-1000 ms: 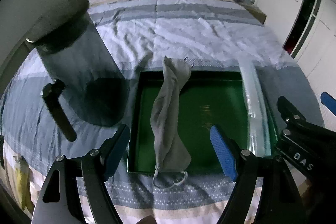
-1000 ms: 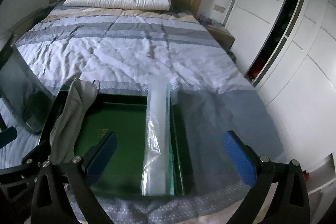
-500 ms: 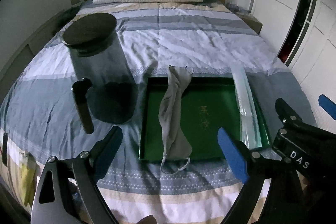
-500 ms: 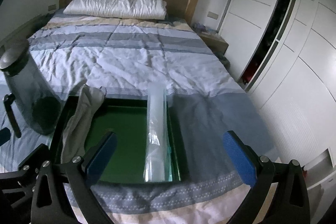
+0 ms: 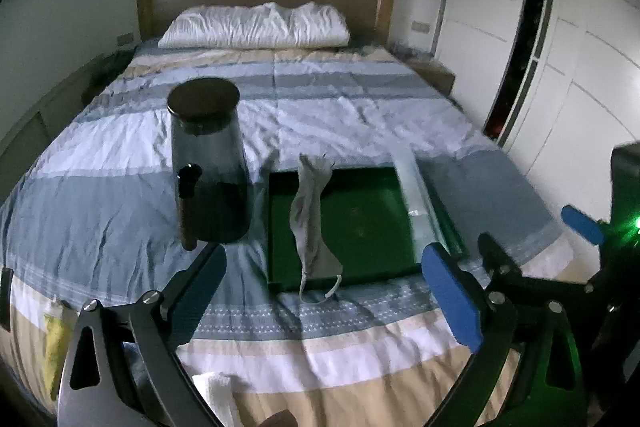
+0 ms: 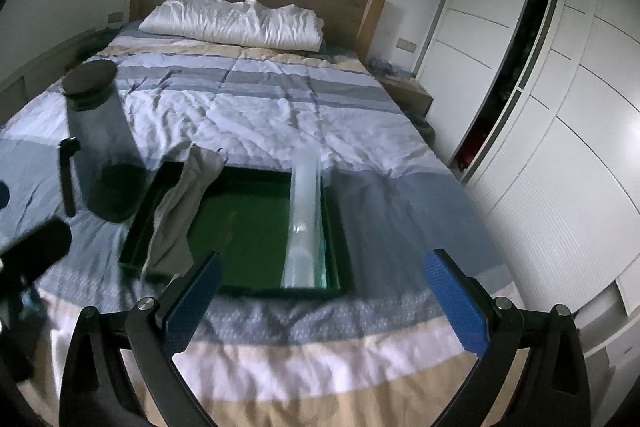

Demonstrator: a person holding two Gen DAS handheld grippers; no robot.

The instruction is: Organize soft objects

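While the left gripper [image 5: 332, 291] jaws are opening with nothing between them, the right gripper [image 6: 328, 303] jaws stand wide apart, also empty. Both hover above the near end of the bed [image 5: 320, 115]. The grey face mask [image 5: 312, 223] lies along the left side of the green tray [image 5: 360, 219], its ear loop hanging over the near rim onto the duvet. A clear plastic bag [image 6: 304, 223] lies along the tray's right wall. A dark lidded jar [image 5: 208, 163] stands just left of the tray.
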